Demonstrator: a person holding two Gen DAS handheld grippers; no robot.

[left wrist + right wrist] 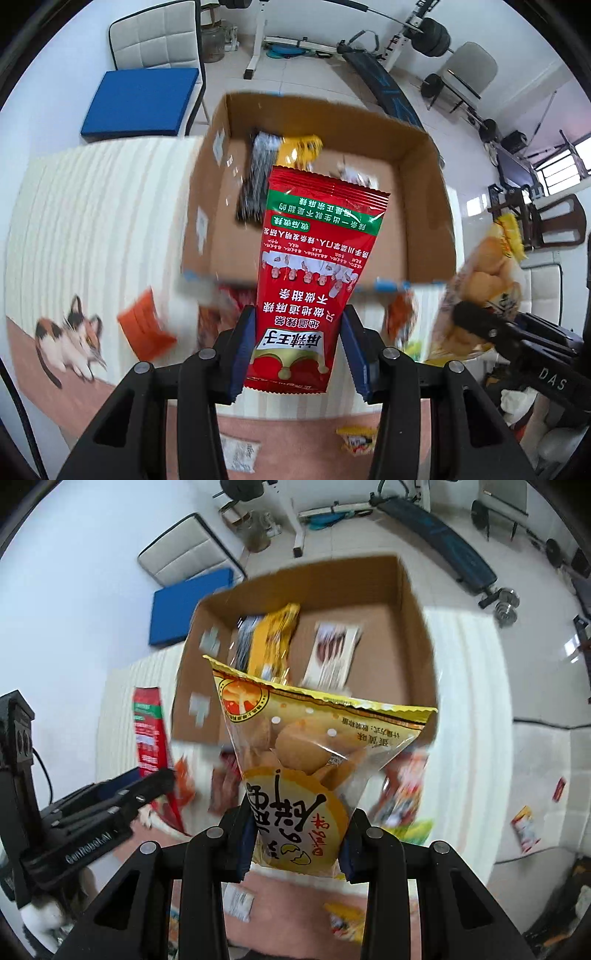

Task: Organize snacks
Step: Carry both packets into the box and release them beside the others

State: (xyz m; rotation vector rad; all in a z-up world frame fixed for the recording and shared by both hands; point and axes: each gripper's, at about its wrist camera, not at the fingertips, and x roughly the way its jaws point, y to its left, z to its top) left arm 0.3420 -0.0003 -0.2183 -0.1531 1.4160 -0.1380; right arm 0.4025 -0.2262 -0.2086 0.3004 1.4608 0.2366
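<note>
My left gripper (297,354) is shut on a red snack packet (314,266) with a green band, held up in front of an open cardboard box (424,206). My right gripper (295,843) is shut on a yellow bag of egg-shaped snacks (306,753); that yellow bag (484,291) also shows at the right of the left wrist view. In the right wrist view the red packet (149,731) and the left gripper's body appear at the left. Inside the box (406,657) lie a black packet (245,638), a yellow packet (275,638) and a white-and-brown packet (332,653).
Several loose snack packets lie on the striped mat before the box, among them an orange one (146,334) and small yellow ones (356,439). A cat picture (70,341) is on the mat. A chair with a blue cushion (142,99) and gym equipment (388,85) stand behind.
</note>
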